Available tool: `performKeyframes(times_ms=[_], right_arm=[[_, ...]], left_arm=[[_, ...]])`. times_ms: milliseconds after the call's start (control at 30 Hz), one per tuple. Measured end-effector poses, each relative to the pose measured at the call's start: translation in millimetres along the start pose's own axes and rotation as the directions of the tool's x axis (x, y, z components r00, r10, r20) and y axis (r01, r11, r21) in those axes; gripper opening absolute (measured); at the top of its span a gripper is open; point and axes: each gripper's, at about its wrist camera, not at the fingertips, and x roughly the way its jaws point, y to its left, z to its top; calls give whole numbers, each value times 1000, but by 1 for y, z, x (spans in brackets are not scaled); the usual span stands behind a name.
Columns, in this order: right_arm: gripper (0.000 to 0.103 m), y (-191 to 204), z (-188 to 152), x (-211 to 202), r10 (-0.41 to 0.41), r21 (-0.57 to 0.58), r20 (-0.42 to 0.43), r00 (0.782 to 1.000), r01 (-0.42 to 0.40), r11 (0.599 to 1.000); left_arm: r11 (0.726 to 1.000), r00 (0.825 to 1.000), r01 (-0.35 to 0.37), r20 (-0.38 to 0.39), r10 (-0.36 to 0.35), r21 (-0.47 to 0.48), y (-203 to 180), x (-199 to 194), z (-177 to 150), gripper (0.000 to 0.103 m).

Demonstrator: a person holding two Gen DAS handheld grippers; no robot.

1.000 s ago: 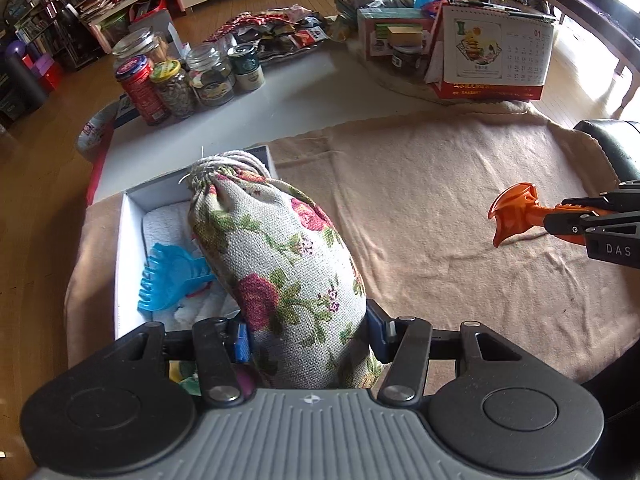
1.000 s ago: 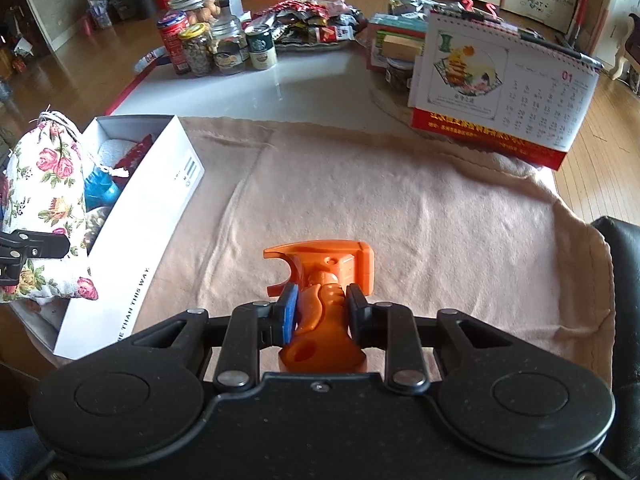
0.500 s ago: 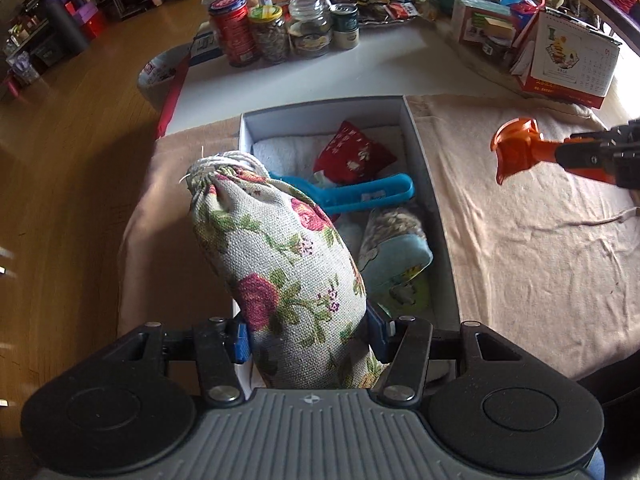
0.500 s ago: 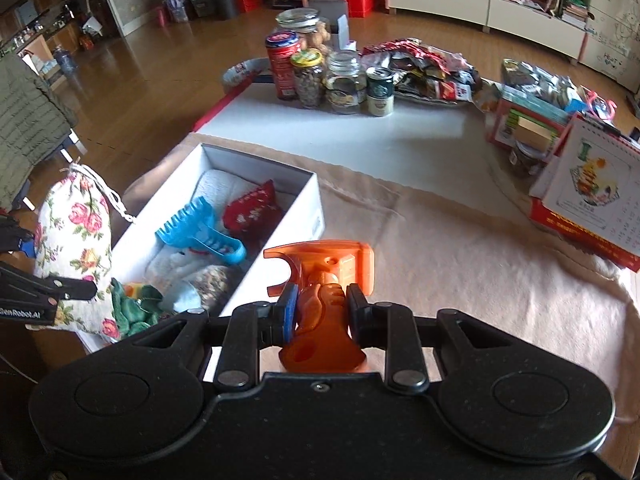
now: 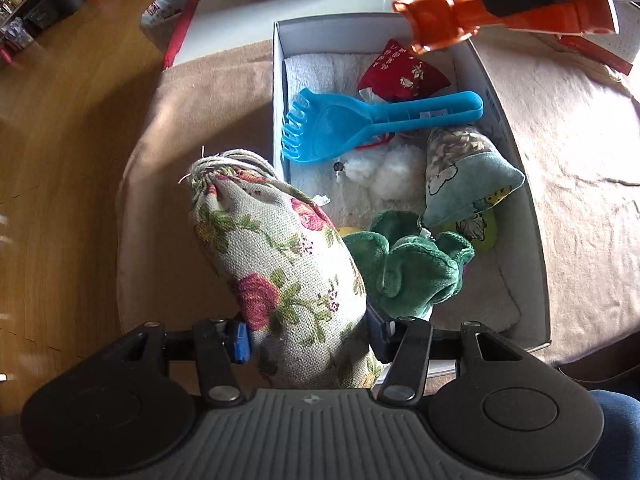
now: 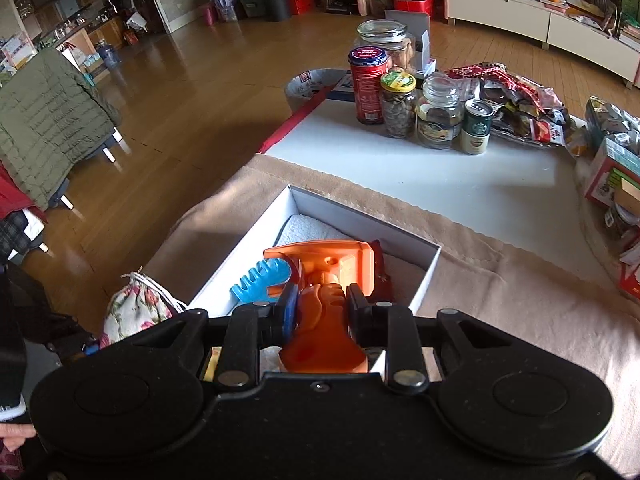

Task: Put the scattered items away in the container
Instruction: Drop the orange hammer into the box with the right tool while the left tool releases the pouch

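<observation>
My left gripper [image 5: 308, 334] is shut on a floral drawstring bag [image 5: 276, 252] and holds it over the near left corner of the white box [image 5: 516, 152]. The bag also shows in the right wrist view [image 6: 134, 310]. My right gripper [image 6: 322, 304] is shut on an orange plastic spray head [image 6: 326, 276] above the box [image 6: 426, 276]; it shows in the left wrist view [image 5: 440, 20] over the far end. In the box lie a blue toy rake [image 5: 376, 124], a red pouch [image 5: 402, 74], a green plush [image 5: 408, 264], a teal pouch [image 5: 464, 176] and white fluff [image 5: 384, 170].
The box sits on a tan cloth [image 5: 580, 168] over a white table [image 6: 460, 176]. Jars and cans [image 6: 400, 92] stand at the table's far side, with snack packets [image 6: 516, 96] and boxes [image 6: 612, 176] to the right. Wooden floor [image 5: 60, 140] lies left of the table edge.
Both grippers have moved toward the box. The floral bag is now over its near left corner, and the orange spray head has come over the box's far end.
</observation>
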Motion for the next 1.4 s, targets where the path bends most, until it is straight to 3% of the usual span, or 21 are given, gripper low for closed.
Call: performKeyframes(times_ms=[333,667,733,833,1400], right_arm=[[27,5,23,55,19,44,-46,999,-17,999],[27,6,26,82,51,90,-43,998,-47,995],[34,8,24,82,56,83,-28,998,-54,995],[42,8,23,81,69,85,-28,997,-66,994],[51,14,-5,35,75,46,-20,997,-74,996]], left_arm=[[1000,1000,-7,13,6,15,-4,11,25,55],[1000,1000,-18,16,18,19,-8,16,41,60],[1000,1000,-9,17,9,18,-9,14,40,70],[999,1000,-11,22,10,35,-13,9,36,74],[998,998,-39,46,37,49,-30,-20,-3,93]])
